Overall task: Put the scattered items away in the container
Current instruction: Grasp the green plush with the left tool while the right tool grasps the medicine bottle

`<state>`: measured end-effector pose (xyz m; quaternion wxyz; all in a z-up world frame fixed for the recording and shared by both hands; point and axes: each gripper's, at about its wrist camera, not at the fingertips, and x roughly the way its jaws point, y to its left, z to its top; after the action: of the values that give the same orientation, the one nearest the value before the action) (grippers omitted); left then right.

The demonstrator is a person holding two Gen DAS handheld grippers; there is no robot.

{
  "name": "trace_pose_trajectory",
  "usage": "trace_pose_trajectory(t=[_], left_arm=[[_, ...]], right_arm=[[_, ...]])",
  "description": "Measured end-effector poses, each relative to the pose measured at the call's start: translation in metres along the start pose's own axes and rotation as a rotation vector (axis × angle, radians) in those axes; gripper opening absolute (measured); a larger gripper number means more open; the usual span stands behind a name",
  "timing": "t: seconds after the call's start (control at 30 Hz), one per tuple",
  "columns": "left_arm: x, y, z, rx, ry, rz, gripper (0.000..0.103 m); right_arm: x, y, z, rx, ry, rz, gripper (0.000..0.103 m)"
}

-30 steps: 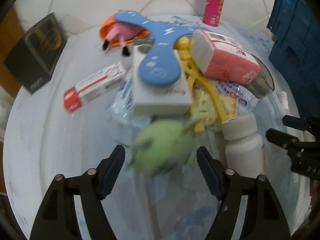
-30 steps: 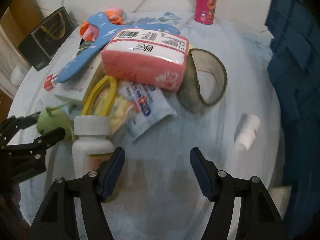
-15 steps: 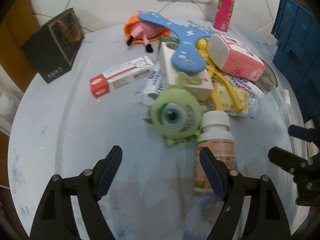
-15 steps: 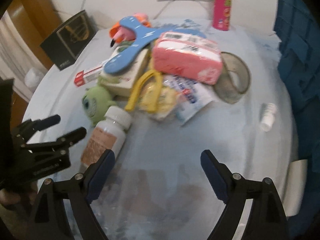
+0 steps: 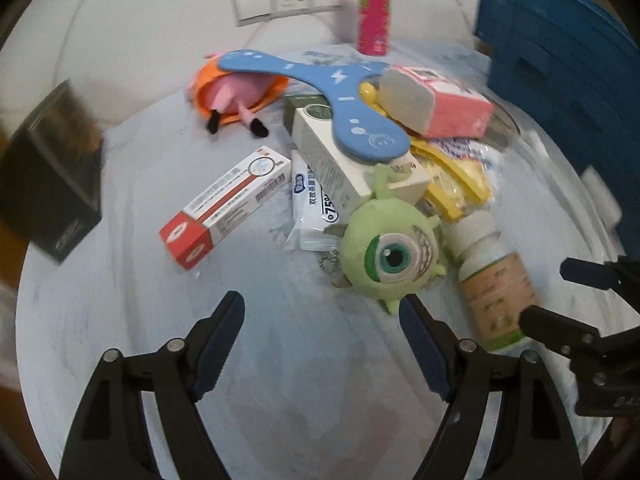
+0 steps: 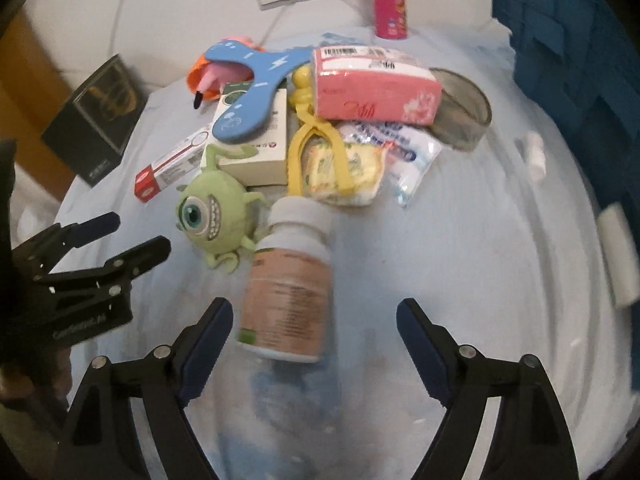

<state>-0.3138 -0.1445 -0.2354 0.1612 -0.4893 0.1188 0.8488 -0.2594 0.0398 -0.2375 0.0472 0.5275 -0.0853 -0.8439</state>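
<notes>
My left gripper and right gripper both hang spread apart, holding nothing; the white bottle lies on the bench beside the green plush, blue container right.

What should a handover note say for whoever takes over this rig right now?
Left gripper: open, empty, just short of the green one-eyed plush.
Right gripper: open, empty, its fingers either side of the lying pill bottle, not closed on it.
Blue crate stands to the right of the table.
Done: nothing seen going into the crate.
Left: bottle, plush, red-and-white box, blue boomerang, pink tissue pack, tape roll and the remaining pile.
</notes>
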Motion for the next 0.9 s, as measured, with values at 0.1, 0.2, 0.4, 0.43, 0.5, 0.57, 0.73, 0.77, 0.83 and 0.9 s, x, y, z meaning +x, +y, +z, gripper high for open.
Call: trace_pose_trajectory(t=[0.1, 0.2, 0.4, 0.43, 0.5, 0.57, 0.73, 0.77, 0.83, 0.9], left_arm=[[0.007, 0.005, 0.004, 0.012, 0.009, -0.042, 0.080], [0.019, -0.003, 0.013, 0.027, 0.022, -0.093, 0.080], [0.050, -0.040, 0.022, 0.095, 0.056, -0.110, 0.080], [0.054, -0.043, 0.022, 0.097, 0.064, -0.109, 0.080], [0.064, -0.046, 0.021, 0.092, 0.077, -0.094, 0.080], [0.066, -0.045, 0.021, 0.083, 0.069, -0.096, 0.078], [0.062, -0.050, 0.019, 0.091, 0.050, -0.105, 0.059], [0.058, -0.050, 0.018, 0.090, 0.046, -0.103, 0.058], [0.051, -0.051, 0.016, 0.087, 0.038, -0.098, 0.058], [0.044, -0.052, 0.014, 0.086, 0.028, -0.096, 0.058]], right_arm=[[0.019, 0.011, 0.001, 0.016, 0.011, -0.052, 0.085], [0.033, 0.010, 0.004, 0.026, 0.025, -0.104, 0.071], [0.033, -0.014, 0.007, 0.076, 0.028, -0.158, 0.053], [0.033, -0.016, 0.008, 0.074, 0.024, -0.155, 0.053], [0.033, -0.018, 0.011, 0.069, 0.015, -0.149, 0.053], [0.034, -0.021, 0.015, 0.068, 0.002, -0.146, 0.057], [0.043, -0.025, 0.019, 0.072, 0.006, -0.152, 0.052], [0.041, -0.024, 0.018, 0.070, 0.006, -0.150, 0.052], [0.036, -0.024, 0.016, 0.067, 0.007, -0.145, 0.052], [0.031, -0.023, 0.013, 0.064, 0.007, -0.140, 0.052]])
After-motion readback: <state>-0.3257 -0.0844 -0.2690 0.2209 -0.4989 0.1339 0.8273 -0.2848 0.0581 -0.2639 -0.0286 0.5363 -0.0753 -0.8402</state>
